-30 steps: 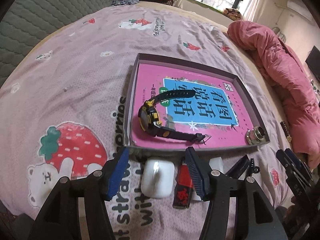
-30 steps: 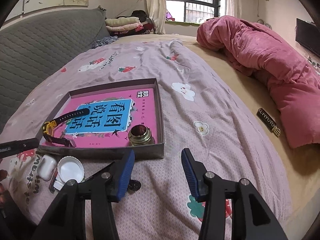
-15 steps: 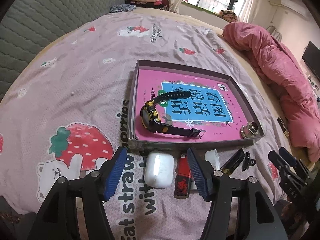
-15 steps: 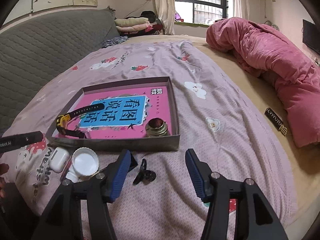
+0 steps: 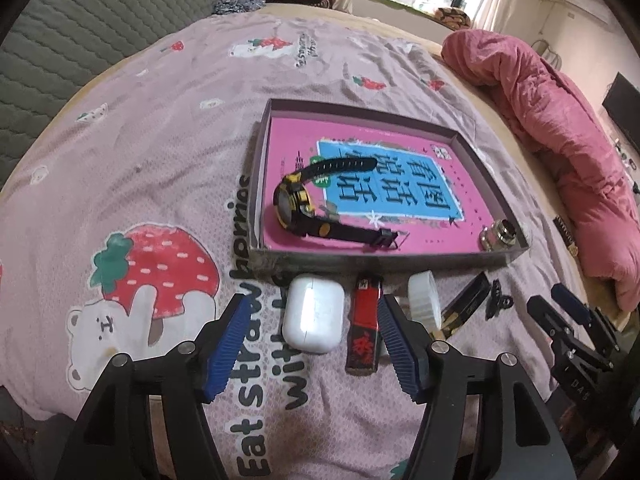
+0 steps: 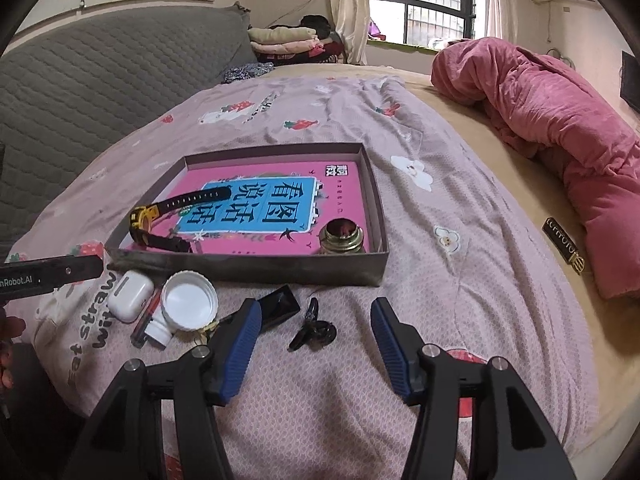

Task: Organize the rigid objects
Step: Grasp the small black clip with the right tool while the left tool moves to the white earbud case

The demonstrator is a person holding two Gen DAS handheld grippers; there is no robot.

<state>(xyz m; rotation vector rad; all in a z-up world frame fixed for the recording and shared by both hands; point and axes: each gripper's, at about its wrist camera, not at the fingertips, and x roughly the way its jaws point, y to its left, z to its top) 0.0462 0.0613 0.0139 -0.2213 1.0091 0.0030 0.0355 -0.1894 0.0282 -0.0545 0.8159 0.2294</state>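
Observation:
A shallow grey box (image 5: pixel 360 266) on the bed holds a pink book (image 5: pixel 400 184), a black and yellow watch (image 5: pixel 294 206) and a brass fitting (image 5: pixel 498 236). In front of it lie a white earbud case (image 5: pixel 314 316), a red lighter (image 5: pixel 365 320), a white bottle (image 5: pixel 424 296), a black flat item (image 5: pixel 468 300) and a black clip (image 5: pixel 498 300). My left gripper (image 5: pixel 311 304) hovers over the case and lighter, its jaws opening, the pads touching neither. My right gripper (image 6: pixel 315 306) stands open over the clip (image 6: pixel 314 326), which lies between its fingers untouched.
A pink duvet (image 6: pixel 560 140) is heaped along the bed's right side, with a small black tag (image 6: pixel 564 246) beside it. A grey quilted headboard (image 6: pixel 100 92) rises at the left. Folded clothes (image 6: pixel 288 42) sit at the far end. The strawberry-print sheet (image 5: pixel 140 160) spreads left of the box.
Both grippers' jaws have widened. The right gripper has shifted so the black clip now lies ahead between its fingers instead of by its left finger. The objects on the bed have not moved.

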